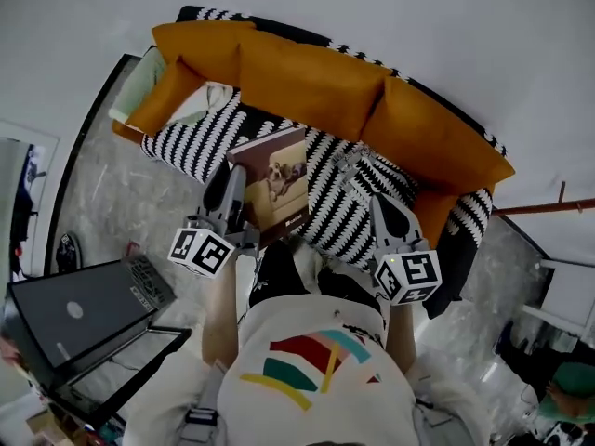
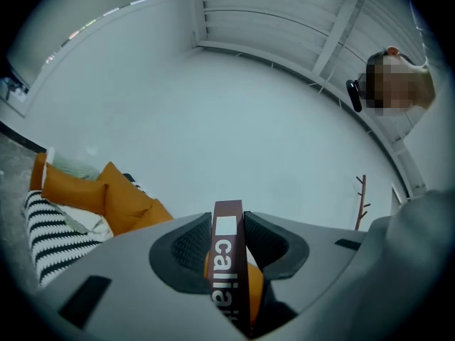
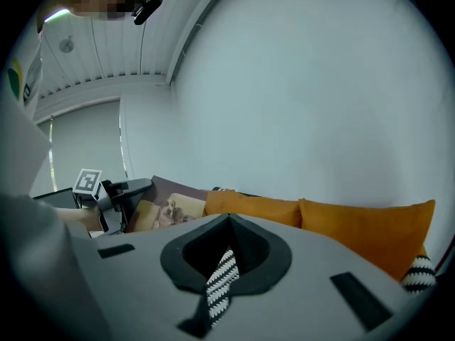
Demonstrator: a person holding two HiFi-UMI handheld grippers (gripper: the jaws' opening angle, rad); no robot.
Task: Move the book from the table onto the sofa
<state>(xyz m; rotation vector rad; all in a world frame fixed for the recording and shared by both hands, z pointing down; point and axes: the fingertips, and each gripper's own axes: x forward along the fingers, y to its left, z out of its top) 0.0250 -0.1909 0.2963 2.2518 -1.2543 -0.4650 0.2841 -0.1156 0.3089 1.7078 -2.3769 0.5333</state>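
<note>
The brown book [image 1: 279,189], with a dog photo on its cover, hangs upright over the striped seat of the sofa [image 1: 339,212]. My left gripper [image 1: 231,193] is shut on its left edge. In the left gripper view the book's spine [image 2: 229,261] stands pinched between the two dark pads of the left gripper [image 2: 229,222]. My right gripper [image 1: 386,214] hovers to the right over the seat, shut and holding nothing. In the right gripper view its tips meet at the right gripper [image 3: 227,219], and the book [image 3: 170,208] shows at the left.
Orange back cushions [image 1: 307,82] line the sofa, with a pale green pillow [image 1: 139,82] at its left end. A dark open case [image 1: 84,314] sits on the marble floor at lower left. A thin coat stand [image 2: 362,197] stands against the white wall.
</note>
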